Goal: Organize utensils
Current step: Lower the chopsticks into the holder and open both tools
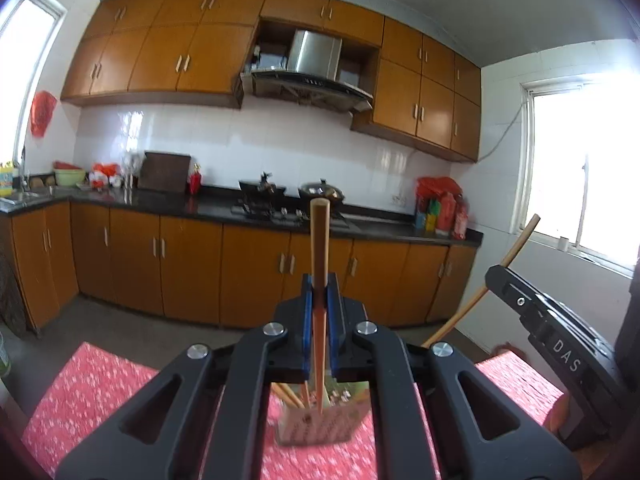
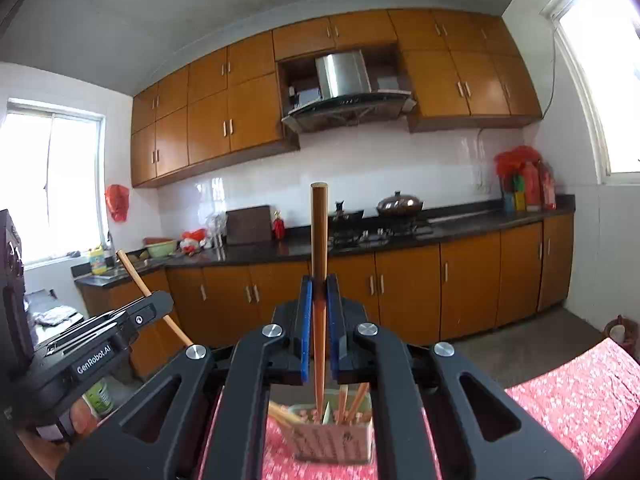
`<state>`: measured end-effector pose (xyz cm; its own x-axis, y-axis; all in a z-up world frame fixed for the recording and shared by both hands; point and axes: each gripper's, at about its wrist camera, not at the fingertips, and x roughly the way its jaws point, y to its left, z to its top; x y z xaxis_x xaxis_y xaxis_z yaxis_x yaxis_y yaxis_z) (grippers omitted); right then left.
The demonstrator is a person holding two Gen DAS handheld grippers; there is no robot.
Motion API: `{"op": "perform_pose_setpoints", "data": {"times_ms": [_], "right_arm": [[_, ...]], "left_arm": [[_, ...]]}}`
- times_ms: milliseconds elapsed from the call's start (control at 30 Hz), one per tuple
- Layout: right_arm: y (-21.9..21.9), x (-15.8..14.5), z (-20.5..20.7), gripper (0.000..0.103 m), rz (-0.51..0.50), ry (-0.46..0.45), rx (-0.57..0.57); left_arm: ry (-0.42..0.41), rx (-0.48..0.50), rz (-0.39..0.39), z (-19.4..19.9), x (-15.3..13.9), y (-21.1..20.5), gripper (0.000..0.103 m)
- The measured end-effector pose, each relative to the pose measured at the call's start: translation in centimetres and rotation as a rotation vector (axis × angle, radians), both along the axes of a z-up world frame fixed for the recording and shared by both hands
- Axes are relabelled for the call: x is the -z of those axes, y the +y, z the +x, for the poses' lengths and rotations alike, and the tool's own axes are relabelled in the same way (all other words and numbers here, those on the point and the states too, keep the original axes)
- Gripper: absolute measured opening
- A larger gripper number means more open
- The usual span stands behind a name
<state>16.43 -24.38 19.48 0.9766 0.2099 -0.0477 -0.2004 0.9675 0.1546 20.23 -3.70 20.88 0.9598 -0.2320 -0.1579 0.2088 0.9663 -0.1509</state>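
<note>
My left gripper [image 1: 320,286] is shut on a wooden chopstick [image 1: 320,240] that stands upright between the blue pads, its lower end down in a pale utensil holder [image 1: 320,424] on the red floral tablecloth [image 1: 92,396]. My right gripper [image 2: 319,288] is shut on another wooden chopstick [image 2: 319,236], also upright, with its tip in the same holder [image 2: 336,436]. Several more chopsticks [image 2: 352,402] lean in the holder. The right gripper's body [image 1: 552,340] and its chopstick [image 1: 516,246] show at the right of the left wrist view; the left gripper's body [image 2: 88,356] shows at the left of the right wrist view.
The table with the red cloth [image 2: 572,392] lies under both grippers. A green bottle [image 2: 98,398] stands at the table's left edge. Beyond are orange kitchen cabinets [image 1: 180,264], a black counter with a stove and wok [image 1: 320,192], and a range hood [image 2: 348,80].
</note>
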Motion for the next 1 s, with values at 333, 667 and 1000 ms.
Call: {"op": "perform_pose_setpoints", "data": {"times_ms": [333,667,1000], "right_arm": [[0.5,3.1,4.2,0.008,-0.016,0.032,0.05],[0.0,4.7,4.9,0.009,-0.005,0.115,0.024],[-2.4,2.9,0.9,0.024,0.035,0.095,0.071]], "left_arm": [[-0.01,-0.039,-0.033,5.1,1.7,-0.4,0.008],[0.055,-0.034,-0.027,6.8,4.5,-0.5,0.014],[0.042,-0.082,-0.048,2.1,3.3,4.0,0.038]]}}
